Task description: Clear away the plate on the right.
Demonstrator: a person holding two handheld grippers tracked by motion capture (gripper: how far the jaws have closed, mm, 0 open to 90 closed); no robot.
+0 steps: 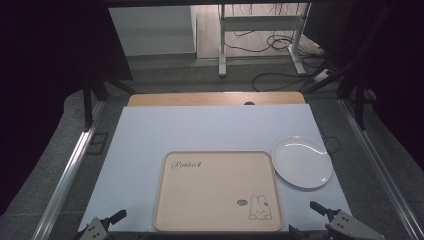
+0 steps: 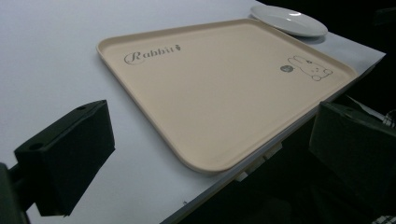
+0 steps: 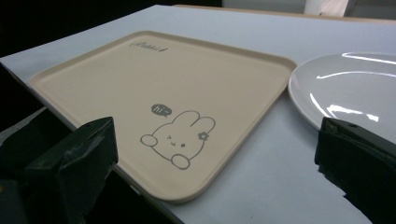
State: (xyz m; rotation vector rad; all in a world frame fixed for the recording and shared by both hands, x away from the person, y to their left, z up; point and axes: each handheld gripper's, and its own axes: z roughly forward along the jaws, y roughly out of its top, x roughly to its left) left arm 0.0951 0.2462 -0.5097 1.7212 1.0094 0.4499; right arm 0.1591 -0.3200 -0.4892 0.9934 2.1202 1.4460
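The table (image 1: 150,135) is lying in front of me under a pale blue-white mat, with a strip of bare wood showing along its far edge. Beyond it, a metal-legged stand (image 1: 260,35) is standing on the floor among loose cables.

The beige tray (image 1: 218,192) is sitting at the near edge of the table, a little right of centre, flat on the mat and empty. It is carrying a script word "Rabbit" near its far left corner and a small rabbit drawing (image 1: 260,207) with a "hi" bubble near its near right corner. In the left gripper view the tray's (image 2: 224,98) near corner is reaching the table edge.

The white plate (image 1: 301,161) is resting on the mat just beside the tray's far right corner, its rim coming up close against the tray's edge; I cannot tell whether they are touching. It is empty and glossy, catching the light in the right gripper view (image 3: 355,88).

I am holding my left gripper (image 1: 102,227) at the near left corner of the table, jaws spread wide and gripping nothing; in its own view (image 2: 205,154) the tray is showing between them. I am holding my right gripper (image 1: 330,220) at the near right corner, near the plate, jaws likewise wide apart and empty (image 3: 219,168), the rabbit drawing (image 3: 180,137) showing between them.
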